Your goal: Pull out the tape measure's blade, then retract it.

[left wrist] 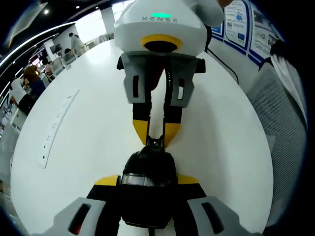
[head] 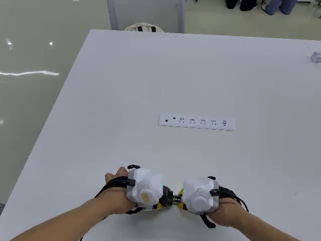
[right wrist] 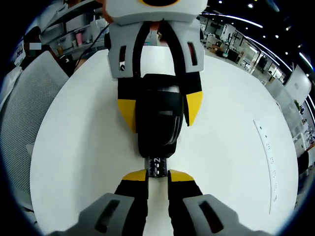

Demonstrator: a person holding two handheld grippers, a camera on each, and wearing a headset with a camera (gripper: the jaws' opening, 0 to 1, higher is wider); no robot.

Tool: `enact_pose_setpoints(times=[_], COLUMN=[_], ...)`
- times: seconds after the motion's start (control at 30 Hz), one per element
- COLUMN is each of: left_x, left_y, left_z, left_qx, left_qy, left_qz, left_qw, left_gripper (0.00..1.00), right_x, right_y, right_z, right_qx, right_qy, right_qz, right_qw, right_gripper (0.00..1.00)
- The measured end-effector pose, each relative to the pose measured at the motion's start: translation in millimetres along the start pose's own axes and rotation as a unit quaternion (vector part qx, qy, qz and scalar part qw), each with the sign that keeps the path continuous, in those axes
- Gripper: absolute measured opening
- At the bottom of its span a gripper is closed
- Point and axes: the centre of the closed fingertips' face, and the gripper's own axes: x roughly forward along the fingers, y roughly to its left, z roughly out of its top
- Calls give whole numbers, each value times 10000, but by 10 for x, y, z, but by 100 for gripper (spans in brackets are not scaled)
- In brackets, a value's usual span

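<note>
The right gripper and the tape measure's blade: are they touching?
Touching. The right gripper view shows the right gripper closed on the blade, with no gap at either tip.

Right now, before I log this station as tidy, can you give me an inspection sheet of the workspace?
Surface: white table, no marks seen.
Job's things: tape measure, black case; blade out only a short way.
Clutter: white power strip mid-table; small grey object at the far right edge, too small to identify.
Grippers: left gripper shut on the tape measure; right gripper shut on the blade.
Cables: black cable looping by the right hand.
Surroundings: glossy floor; chair at the table's far end.
</note>
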Motion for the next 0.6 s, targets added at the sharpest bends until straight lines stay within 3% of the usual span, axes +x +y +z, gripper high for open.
enact_pose_setpoints(times=[0.37,0.6], left_x=[2,0], left_y=[6,4], left_z=[-2,1], left_qx=[-37,-44], left_qy=[-11,-2], left_qz=[-6,-12], left_qw=[10000,10000], left_gripper=[37,37], right_x=[-28,-105], right_y=[-9,-13], right_z=[-32,-158], right_qx=[-27,7], right_qy=[12,79], right_qz=[-2,4], right_qw=[10000,10000], right_gripper=[14,14])
